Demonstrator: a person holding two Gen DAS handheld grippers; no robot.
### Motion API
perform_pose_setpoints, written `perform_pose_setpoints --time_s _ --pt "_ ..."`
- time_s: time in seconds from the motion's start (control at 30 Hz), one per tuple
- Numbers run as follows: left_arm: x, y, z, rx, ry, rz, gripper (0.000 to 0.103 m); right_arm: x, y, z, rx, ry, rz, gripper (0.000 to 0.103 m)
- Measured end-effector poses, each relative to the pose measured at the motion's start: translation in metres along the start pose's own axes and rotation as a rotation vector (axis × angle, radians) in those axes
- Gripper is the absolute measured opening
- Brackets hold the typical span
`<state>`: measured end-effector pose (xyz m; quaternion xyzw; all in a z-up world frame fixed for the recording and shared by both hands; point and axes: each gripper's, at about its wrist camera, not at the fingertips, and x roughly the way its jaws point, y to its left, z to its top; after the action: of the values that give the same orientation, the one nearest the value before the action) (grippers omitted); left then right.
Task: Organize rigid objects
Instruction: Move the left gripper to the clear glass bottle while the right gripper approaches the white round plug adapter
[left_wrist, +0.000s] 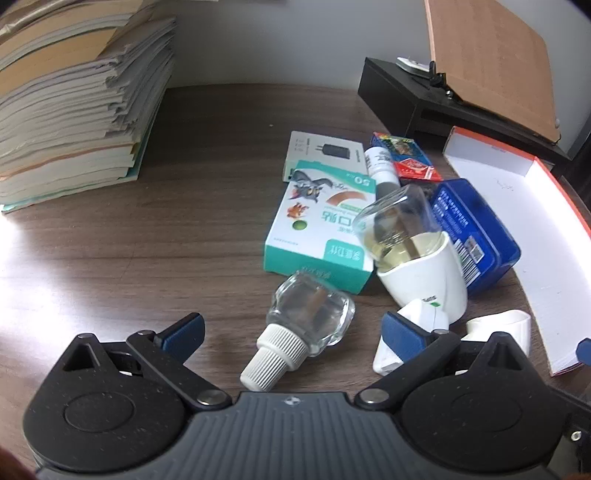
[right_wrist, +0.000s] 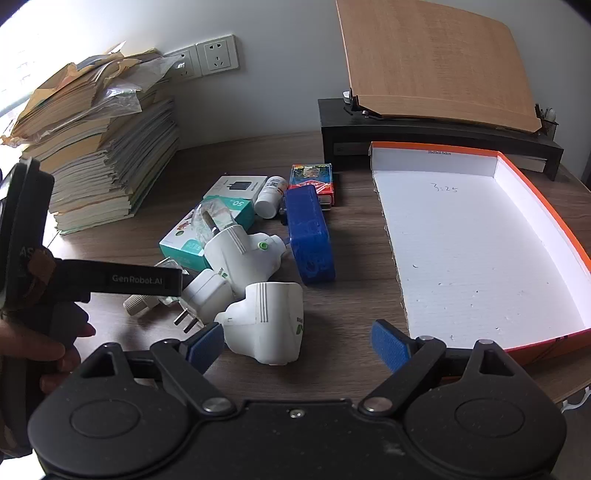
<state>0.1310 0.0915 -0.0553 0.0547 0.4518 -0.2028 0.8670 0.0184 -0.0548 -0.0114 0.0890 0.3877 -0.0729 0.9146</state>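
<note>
While the left wrist view catches only a curved edge of the orange-rimmed box (left_wrist: 517, 206) at 3 o'clock, the right wrist view shows its whole white floor (right_wrist: 480, 251), bare apart from a handwritten mark, at 2 o'clock on the wooden desk (right_wrist: 354, 302). Only the right view shows the wall sockets (right_wrist: 218, 55) at 11 o'clock and the person's hand (right_wrist: 44, 354) at 8 o'clock, gripping the left tool's handle. The paper stack (left_wrist: 74, 103) fills 10 o'clock in the left view. A black riser (right_wrist: 436, 136) carrying a tilted wooden board (right_wrist: 432, 62) stands at 1 o'clock, just behind the box.

The clutter lies near the centre: a teal plaster box (left_wrist: 317, 236), a blue case (right_wrist: 310, 236) just right of it, a red packet (right_wrist: 314, 181) and a small white bottle (right_wrist: 271, 199) behind. White plug-in heaters (right_wrist: 266, 321) lie nearest the right gripper, one partly hiding the teal box from that side.

The left gripper (left_wrist: 291, 332) stands spread wide and holds nothing; a clear glass bottle with a ribbed white cap (left_wrist: 295, 332) lies between its fingertips, untouched. The right gripper (right_wrist: 299, 347) is likewise fully spread and empty, with the nearest heater just beside its left fingertip (right_wrist: 207, 347).
</note>
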Motion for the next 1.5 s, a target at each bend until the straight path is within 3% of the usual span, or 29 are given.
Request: perform_pose_setpoints --time_s 0.3,0.53,1.03,1.5 --pt "0.004 0.003 -0.002 0.003 0.013 0.018 0.103 0.002 0.003 0.000 0.002 -0.002 0.002 0.102" --pt "0.006 0.015 -0.006 -0.037 0.011 0.087 0.103 0.004 0.003 0.000 0.008 0.000 -0.004 0.102" --pt "0.005 0.011 -0.007 -0.018 0.022 0.033 0.103 0.010 0.008 0.001 -0.003 0.009 0.007 0.102" --pt "0.010 0.008 -0.006 0.025 0.021 0.047 0.103 0.026 0.013 0.002 -0.036 0.047 0.035 0.102"
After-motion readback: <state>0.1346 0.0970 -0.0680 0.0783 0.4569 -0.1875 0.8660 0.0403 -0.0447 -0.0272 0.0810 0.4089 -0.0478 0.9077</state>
